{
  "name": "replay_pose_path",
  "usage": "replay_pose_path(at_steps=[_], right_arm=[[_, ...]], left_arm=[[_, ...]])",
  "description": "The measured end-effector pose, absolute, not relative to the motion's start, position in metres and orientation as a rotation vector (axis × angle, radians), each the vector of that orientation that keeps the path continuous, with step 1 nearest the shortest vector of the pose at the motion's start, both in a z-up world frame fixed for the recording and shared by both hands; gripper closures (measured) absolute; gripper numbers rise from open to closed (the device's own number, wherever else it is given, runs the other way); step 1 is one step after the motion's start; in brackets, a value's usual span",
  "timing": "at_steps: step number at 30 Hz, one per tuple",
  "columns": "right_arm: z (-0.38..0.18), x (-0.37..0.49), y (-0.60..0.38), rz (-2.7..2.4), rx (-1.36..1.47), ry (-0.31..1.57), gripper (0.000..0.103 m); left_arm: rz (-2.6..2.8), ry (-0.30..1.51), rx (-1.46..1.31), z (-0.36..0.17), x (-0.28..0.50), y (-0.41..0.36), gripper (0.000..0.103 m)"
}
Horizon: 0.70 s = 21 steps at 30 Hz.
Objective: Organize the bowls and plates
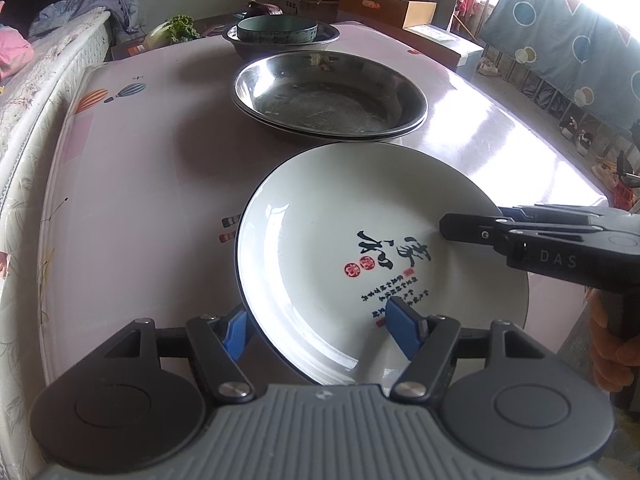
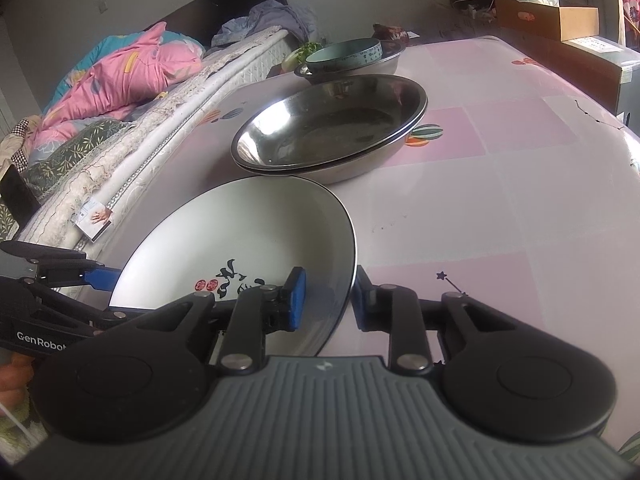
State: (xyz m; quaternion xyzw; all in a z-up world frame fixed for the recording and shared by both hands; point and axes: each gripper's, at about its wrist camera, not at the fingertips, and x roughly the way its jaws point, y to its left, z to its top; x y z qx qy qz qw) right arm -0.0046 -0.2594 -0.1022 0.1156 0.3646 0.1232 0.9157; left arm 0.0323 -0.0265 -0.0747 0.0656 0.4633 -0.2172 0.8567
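1. Left wrist view: the left gripper (image 1: 320,330) straddles the near rim of a white plate (image 1: 340,240) printed with black calligraphy and red seals. One blue pad (image 1: 236,334) sits outside the rim and the other rests over the plate's face, the jaws apart, with a gap between pad and rim. The right gripper (image 1: 472,232) reaches in from the right, its fingertip over the plate's right side. Beyond the plate, two nested steel plates (image 1: 328,94) sit on the pink table (image 1: 140,184), and further back a teal bowl (image 1: 277,29) rests inside a steel basin (image 1: 284,40).

2. Right wrist view: the right gripper (image 2: 330,298) straddles the white plate (image 2: 240,232) at its right rim, one blue pad (image 2: 297,298) over the plate's face and the other outside, jaws apart; whether either pad touches the rim cannot be told. The left gripper (image 2: 96,280) meets the plate's left edge. The steel plates (image 2: 332,128) lie just behind, then the teal bowl (image 2: 344,56).
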Motion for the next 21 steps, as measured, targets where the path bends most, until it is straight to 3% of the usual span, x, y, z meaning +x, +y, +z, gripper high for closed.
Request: replay_pose_path(at_steps=[7,21], right_arm=[[-0.102,-0.006,-0.251,0.242,0.194,0.737,0.073],[-0.098,-0.008,-0.246,0.213,0.18,0.739,0.073]], left_arm=[[-0.437,0.969,0.127,-0.074,0.035,-0.027,0.033],[-0.429,0.968,0.111,-0.071,0.034,-0.026,0.033]])
